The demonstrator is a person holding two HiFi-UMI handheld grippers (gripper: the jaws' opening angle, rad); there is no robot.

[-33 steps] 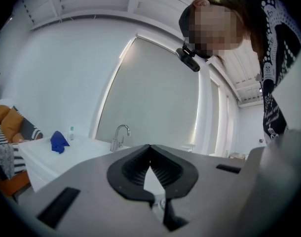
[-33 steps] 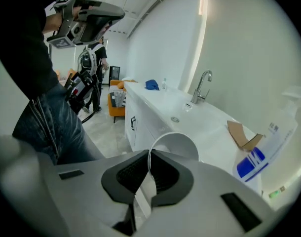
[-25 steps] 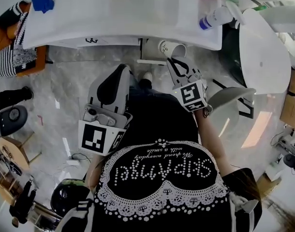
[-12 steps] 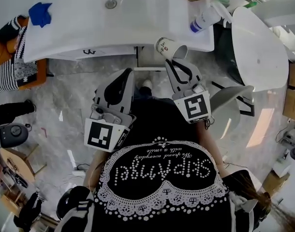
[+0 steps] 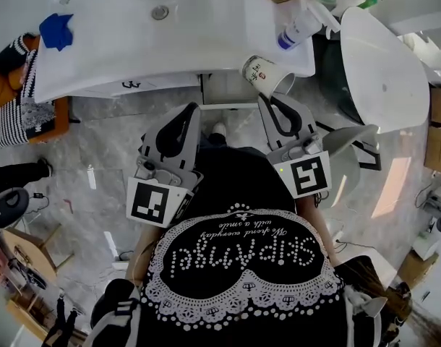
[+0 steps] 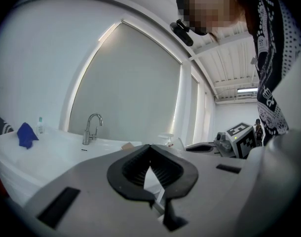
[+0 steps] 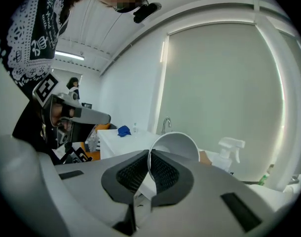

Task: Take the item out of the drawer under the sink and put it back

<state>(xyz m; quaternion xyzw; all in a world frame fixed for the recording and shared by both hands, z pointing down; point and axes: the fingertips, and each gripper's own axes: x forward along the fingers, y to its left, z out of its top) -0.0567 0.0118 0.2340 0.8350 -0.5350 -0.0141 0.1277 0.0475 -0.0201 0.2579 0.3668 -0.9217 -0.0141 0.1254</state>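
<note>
Right hand: my right gripper (image 5: 269,100) is held out in front of my chest, pointing at the counter's front edge and tipped a little down.
Right claw: clamped on the near wall of the paper cup (image 5: 267,74), one pad inside the rim and one outside.
Left hand: my left gripper (image 5: 189,110) sits level beside it, lower in the head view, aimed the same way.
Left claw: pads together at the tips, nothing between them.
Cup: in the air just below the counter edge, tilted, mouth turned towards my right gripper; I see only its white inside.
Drawer (image 5: 222,92): pale opening under the sink (image 5: 134,45), just left of the cup; I cannot tell its contents.
Countertop: blue cloth (image 5: 56,31) at the left end, spray bottle (image 5: 296,29) at the right end.
</note>
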